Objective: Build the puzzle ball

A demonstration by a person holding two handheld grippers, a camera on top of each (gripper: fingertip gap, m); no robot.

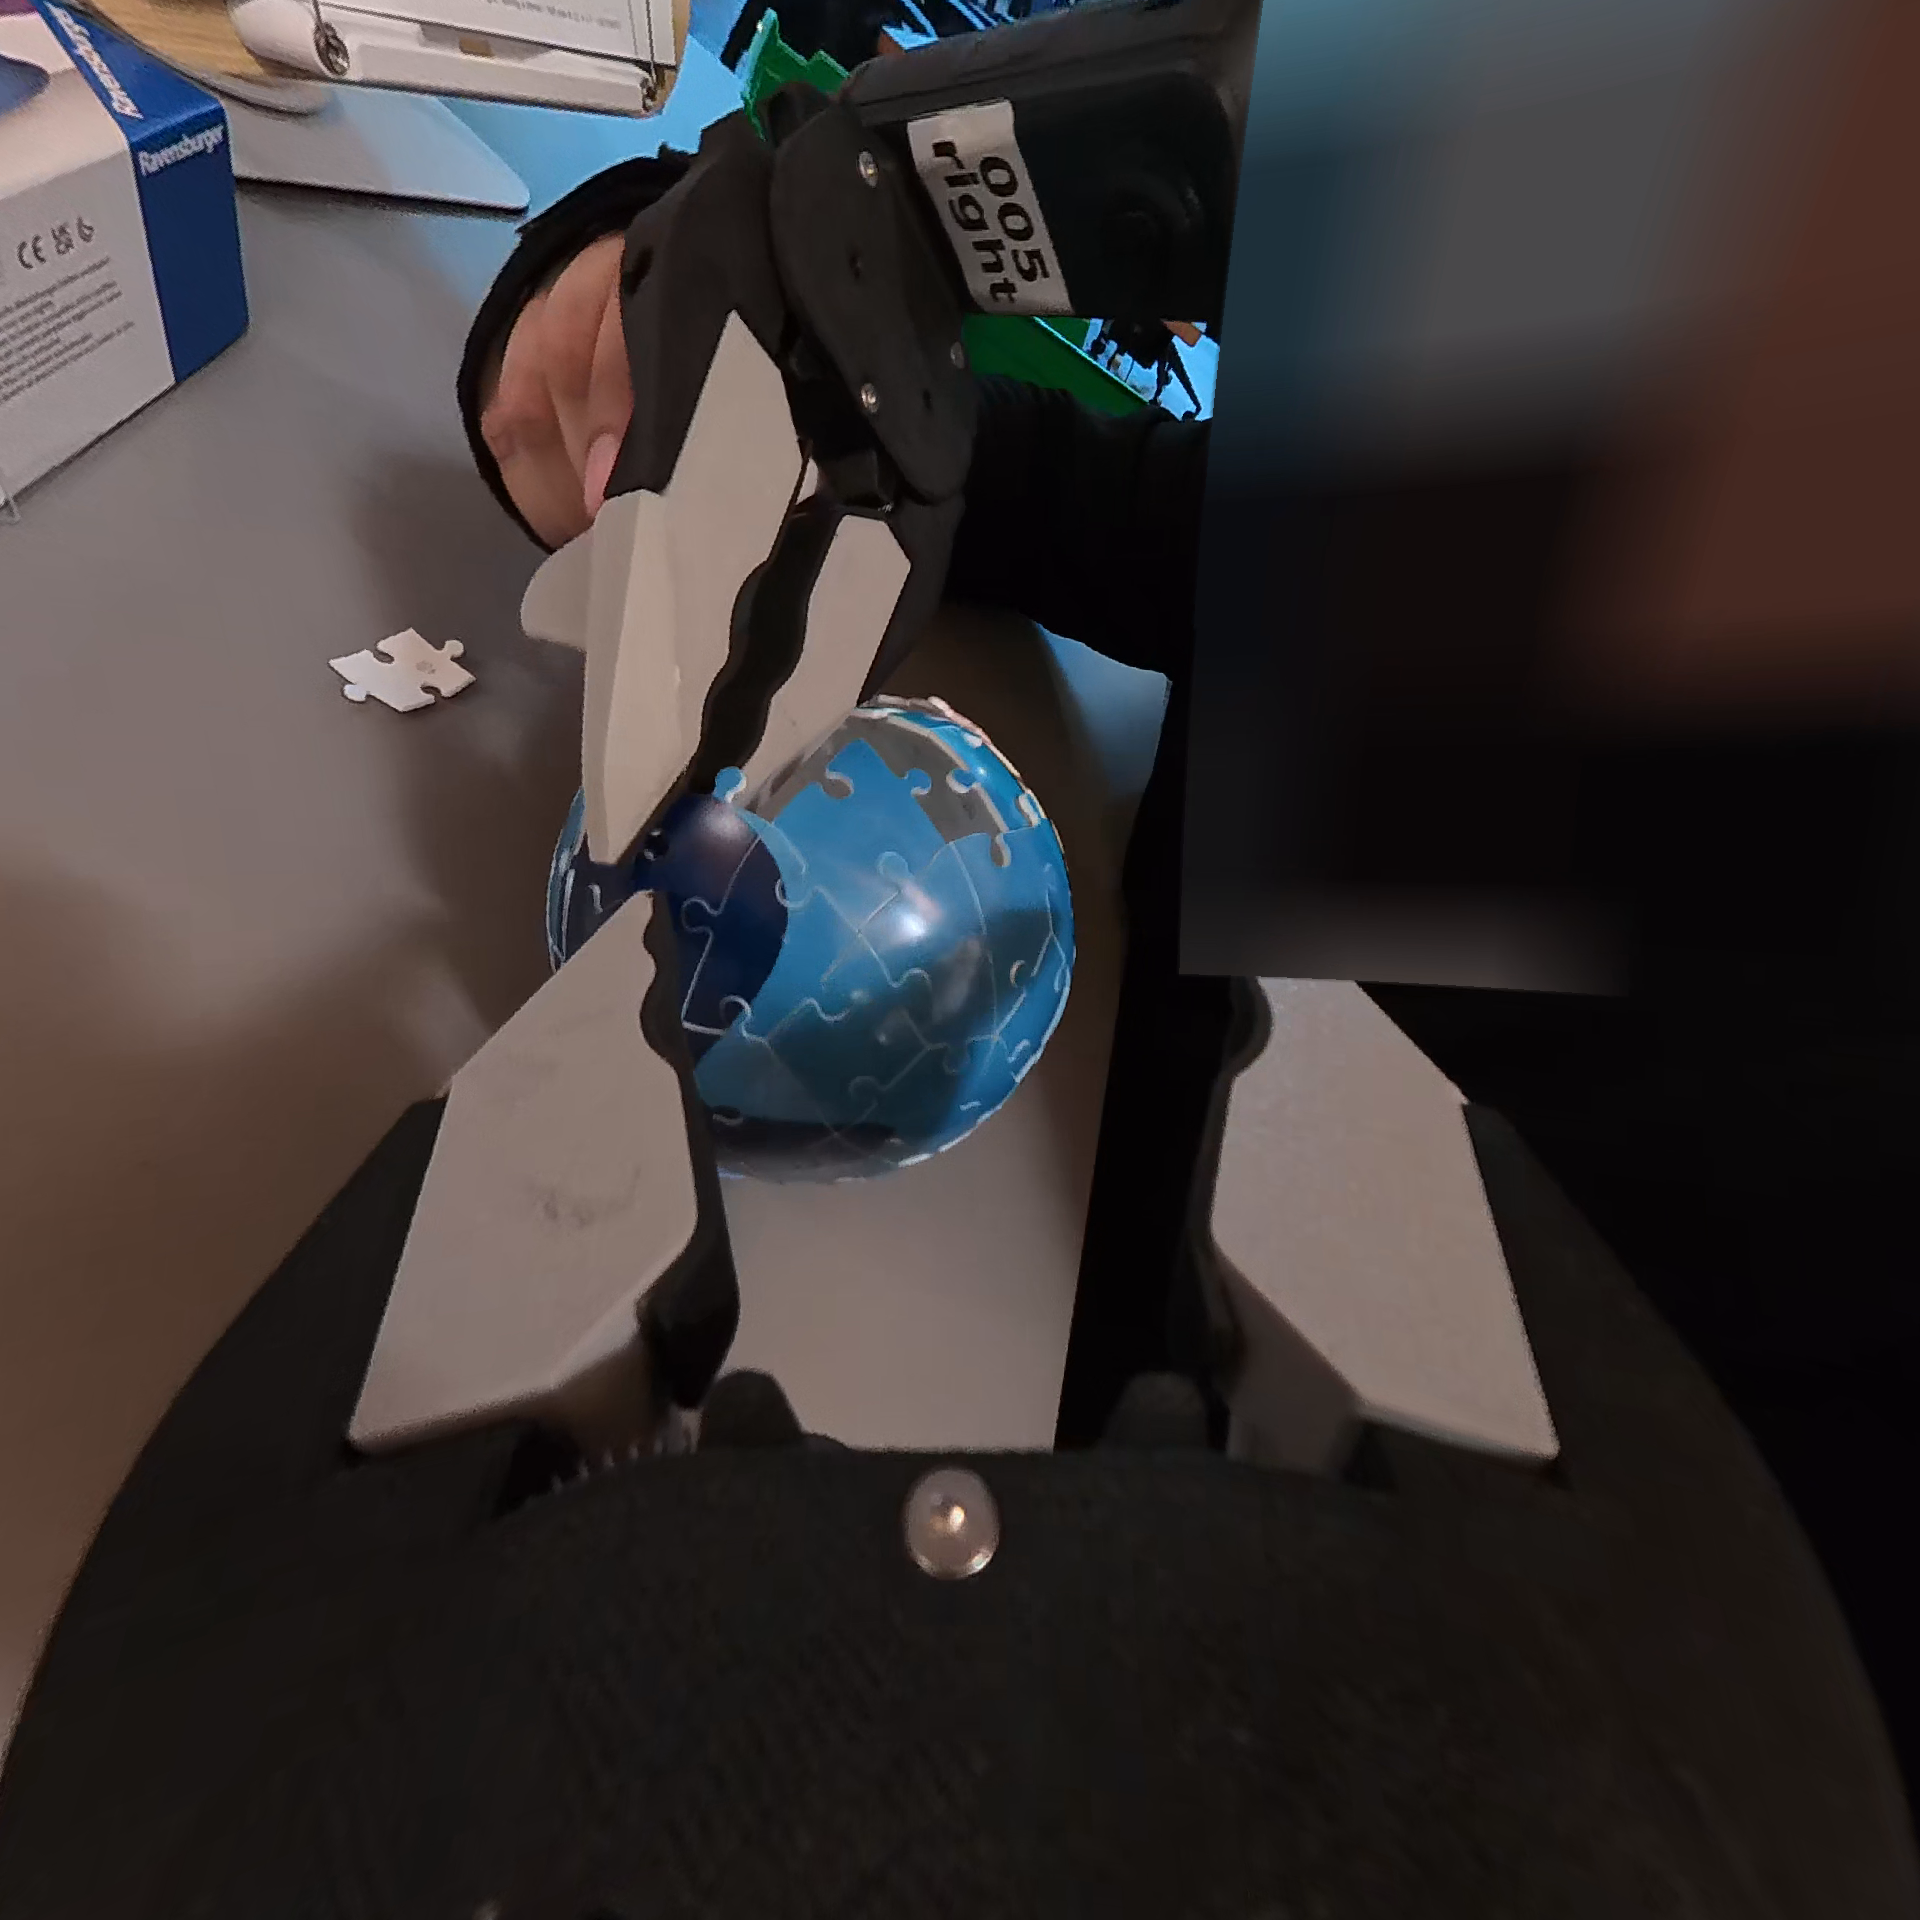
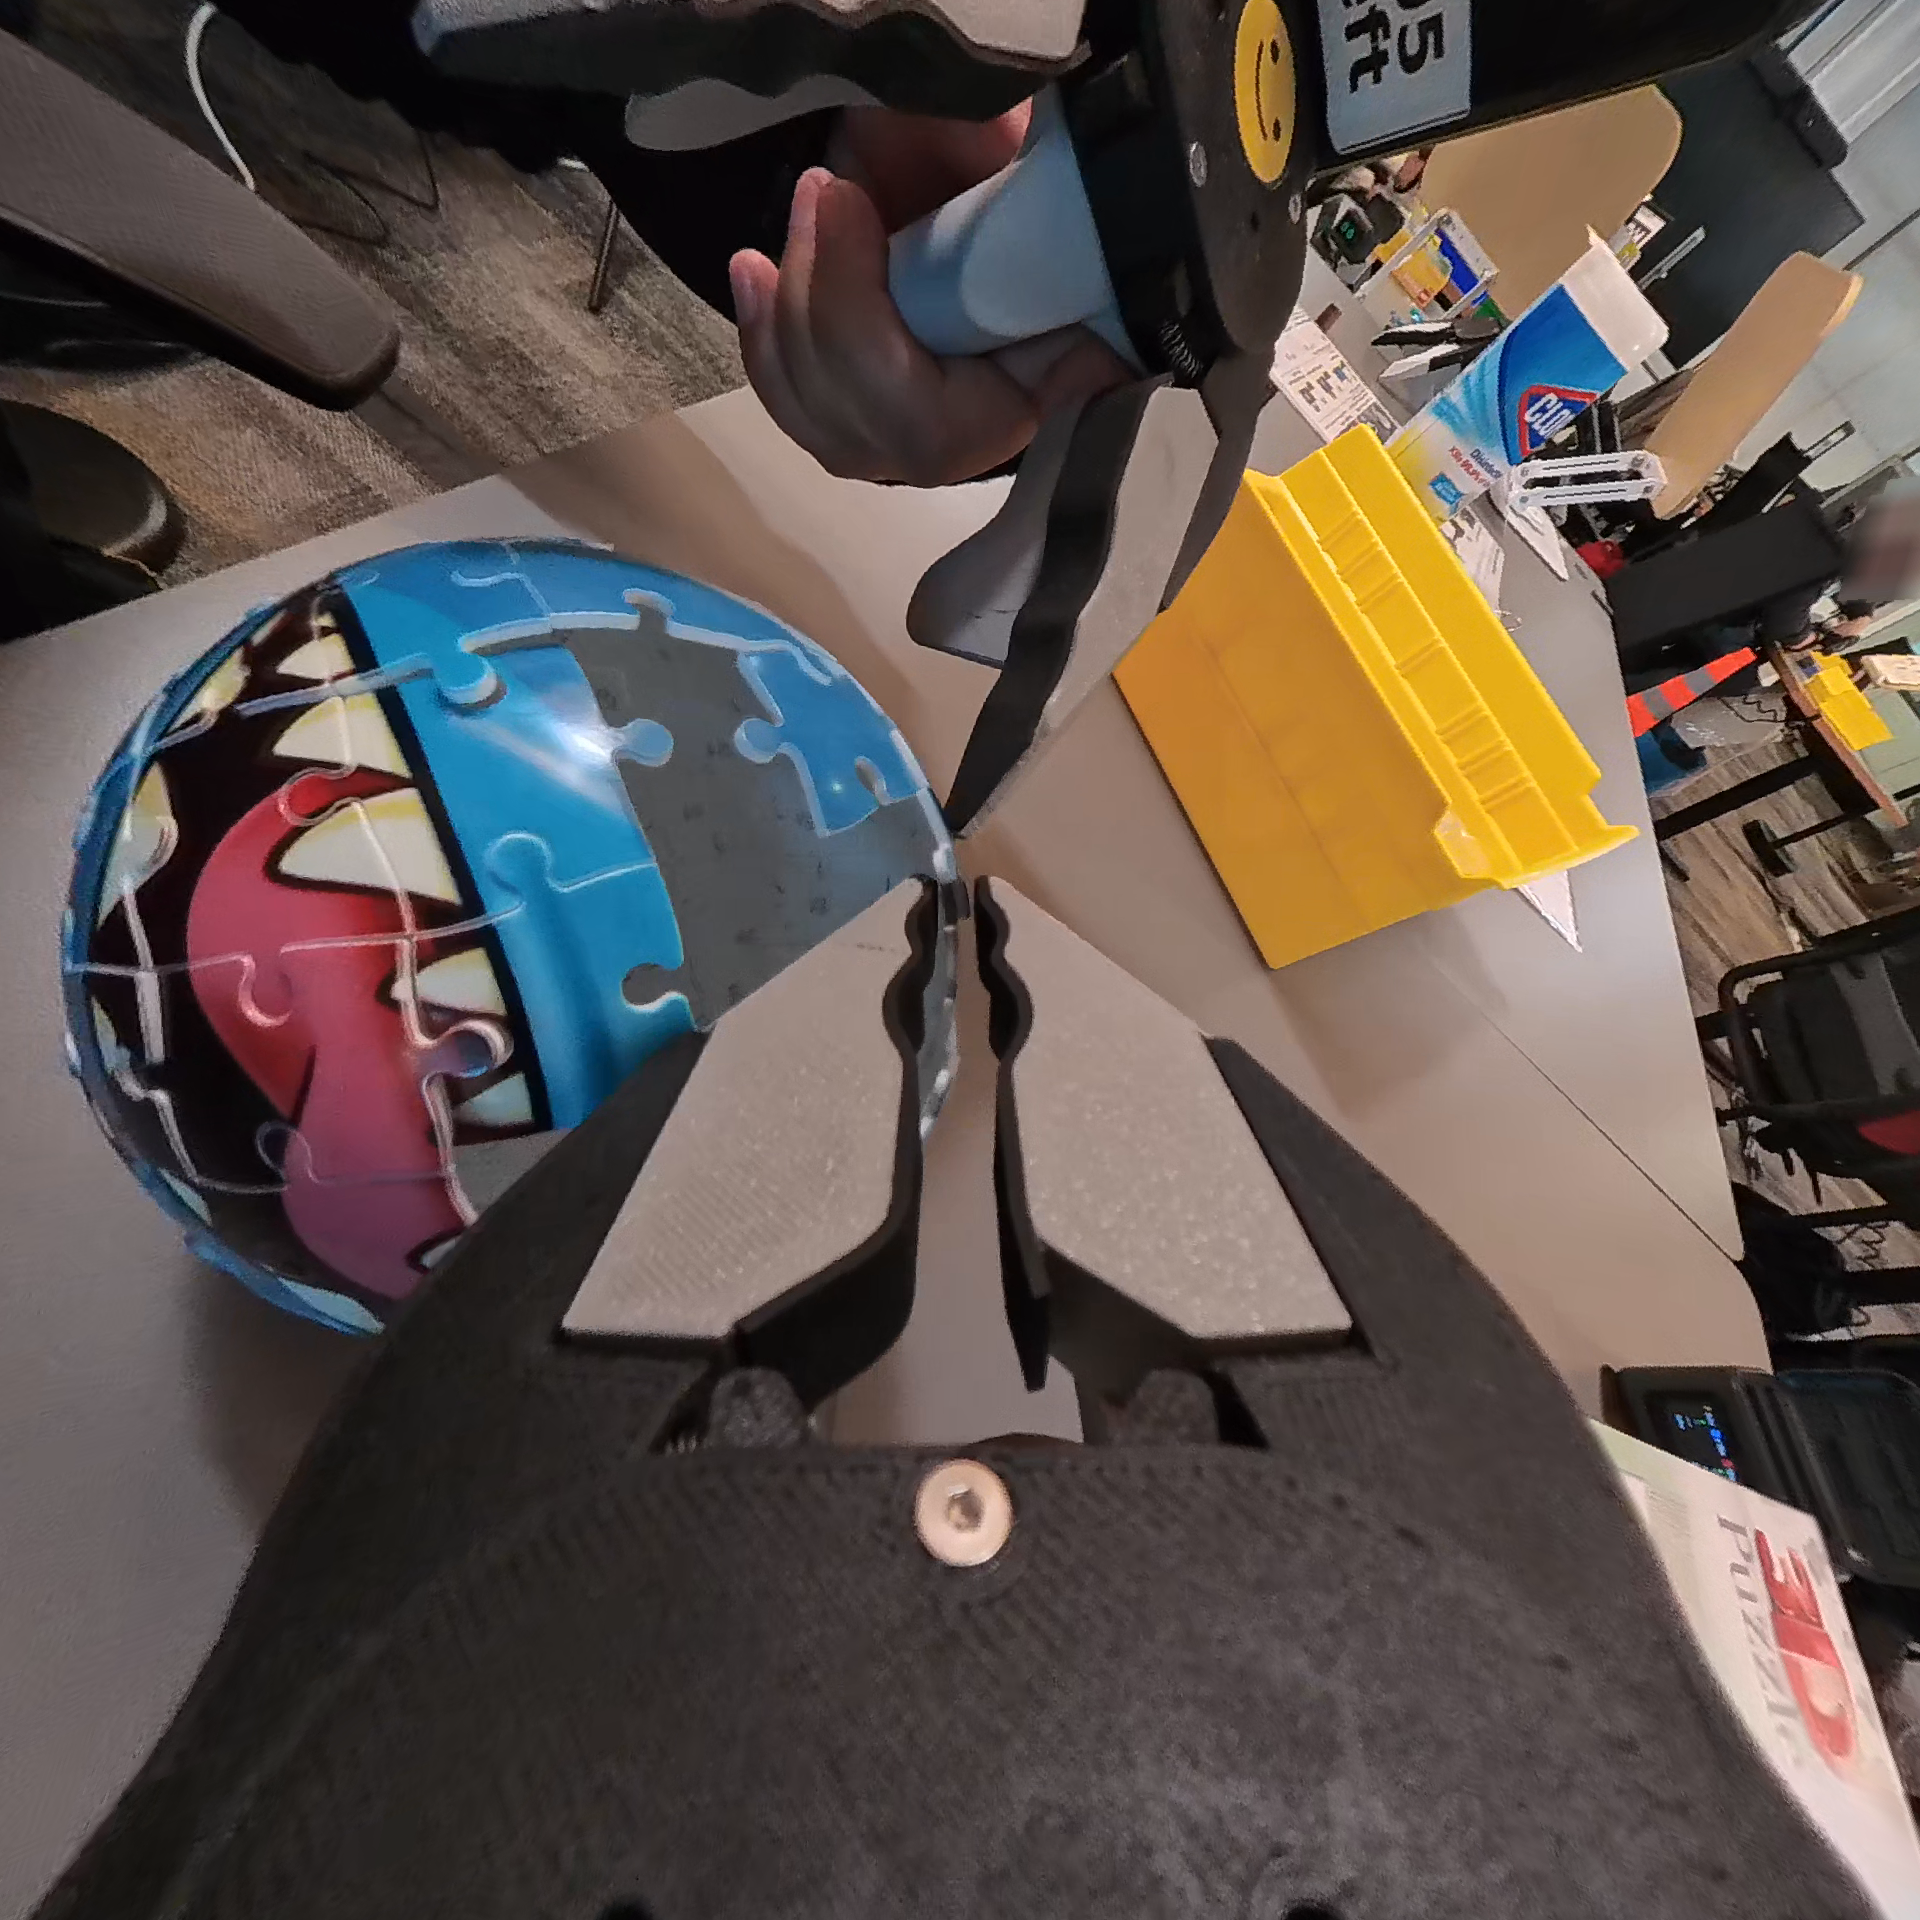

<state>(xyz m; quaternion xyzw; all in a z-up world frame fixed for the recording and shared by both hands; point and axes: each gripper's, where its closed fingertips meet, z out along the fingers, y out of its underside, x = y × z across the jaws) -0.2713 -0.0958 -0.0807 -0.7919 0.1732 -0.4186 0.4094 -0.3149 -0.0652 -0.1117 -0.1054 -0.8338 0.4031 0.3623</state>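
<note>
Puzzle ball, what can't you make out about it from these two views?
- Left wrist view: the puzzle ball's left side is hidden behind the fingers of both hand-held grippers.
- Right wrist view: the ball's lower right is covered by the right hand-held gripper.
- Neither view shows whether any piece sits between its nearly closed fingers.

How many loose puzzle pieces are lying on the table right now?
1. A single white piece lies face down on the grey table, left of the puzzle ball and apart from it. Others may be hidden behind the claws.
</note>
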